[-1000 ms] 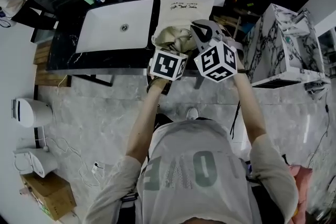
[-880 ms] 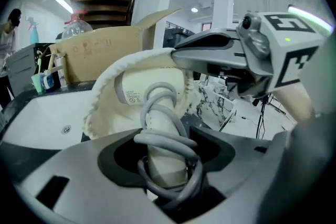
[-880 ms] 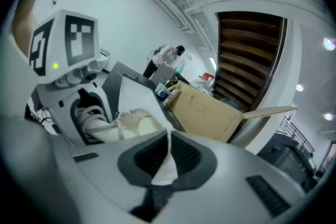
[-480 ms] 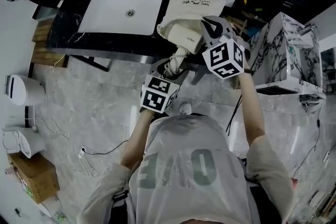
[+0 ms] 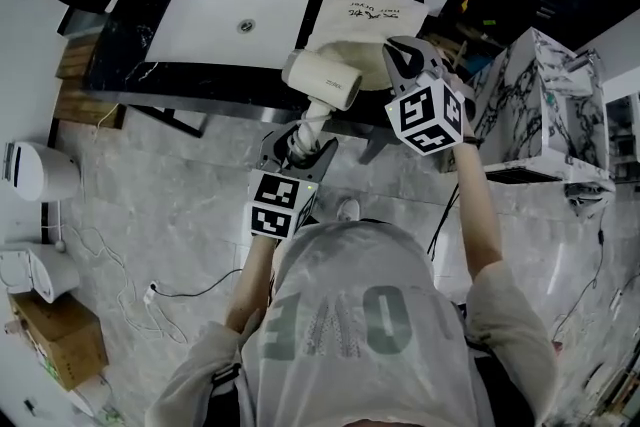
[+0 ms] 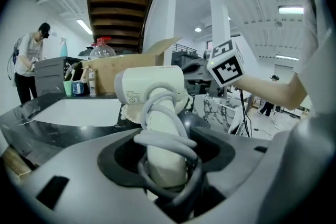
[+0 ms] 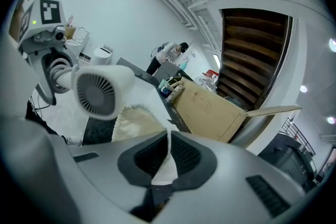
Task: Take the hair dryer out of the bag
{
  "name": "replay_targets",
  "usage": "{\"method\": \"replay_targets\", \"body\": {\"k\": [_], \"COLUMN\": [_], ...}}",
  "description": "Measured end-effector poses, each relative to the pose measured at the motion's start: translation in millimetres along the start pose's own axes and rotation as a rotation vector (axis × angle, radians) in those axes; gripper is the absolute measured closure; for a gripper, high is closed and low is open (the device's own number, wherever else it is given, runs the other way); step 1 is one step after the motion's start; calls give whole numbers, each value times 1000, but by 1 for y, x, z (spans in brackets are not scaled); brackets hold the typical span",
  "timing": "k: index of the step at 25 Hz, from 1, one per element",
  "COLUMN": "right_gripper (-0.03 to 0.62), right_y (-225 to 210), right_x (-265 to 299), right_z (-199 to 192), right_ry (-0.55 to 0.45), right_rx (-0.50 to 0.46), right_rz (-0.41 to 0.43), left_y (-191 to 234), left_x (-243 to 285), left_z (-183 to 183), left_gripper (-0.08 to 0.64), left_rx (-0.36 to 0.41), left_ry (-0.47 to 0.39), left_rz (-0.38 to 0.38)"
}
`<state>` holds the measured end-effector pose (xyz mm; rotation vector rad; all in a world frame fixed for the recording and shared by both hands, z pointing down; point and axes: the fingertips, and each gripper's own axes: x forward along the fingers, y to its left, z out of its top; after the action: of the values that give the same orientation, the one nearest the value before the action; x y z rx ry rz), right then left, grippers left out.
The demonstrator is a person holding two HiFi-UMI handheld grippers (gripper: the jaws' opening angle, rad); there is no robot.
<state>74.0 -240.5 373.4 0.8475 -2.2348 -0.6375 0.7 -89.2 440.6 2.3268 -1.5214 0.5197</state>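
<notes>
Upper centre of the head view: hair dryer (image 5: 322, 80), cream-white, wholly clear of the bag (image 5: 365, 15), held over the near edge of the black table (image 5: 130, 80), just left of the bag's mouth.
Left tool (image 5: 303, 143): jaws set wide, clamped on the dryer's handle with the cord coiled round it.
Right tool (image 5: 403, 55): jaws nearly together, pinching a fold of bag cloth.
Handling, by judgement: rigid plastic shell, fairly light, smooth and apt to slip. It is top-heavy, so the handle is the proper hold, and the wound cord adds grip.
Writing: one printed line on the bag and a small label (image 6: 135, 96) on the dryer barrel, both too small to read.
</notes>
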Motion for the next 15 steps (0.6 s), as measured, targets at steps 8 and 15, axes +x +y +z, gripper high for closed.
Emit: {"method": "replay_targets", "body": {"k": [8,15], "right_gripper": [549,549], "right_y": [19,54], "right_x": [-1,0], "right_z": [-6,-27], "right_ry": [22,85], "right_rx": [-24,-45], "right_rz": [29,113], "left_y": [64,99], "left_x": [-16,-39], "left_z": [89,160], "left_gripper": [276,275], "left_rx": [-25,-76], "left_ry": [-255,-474], "left_rz": [132,216]}}
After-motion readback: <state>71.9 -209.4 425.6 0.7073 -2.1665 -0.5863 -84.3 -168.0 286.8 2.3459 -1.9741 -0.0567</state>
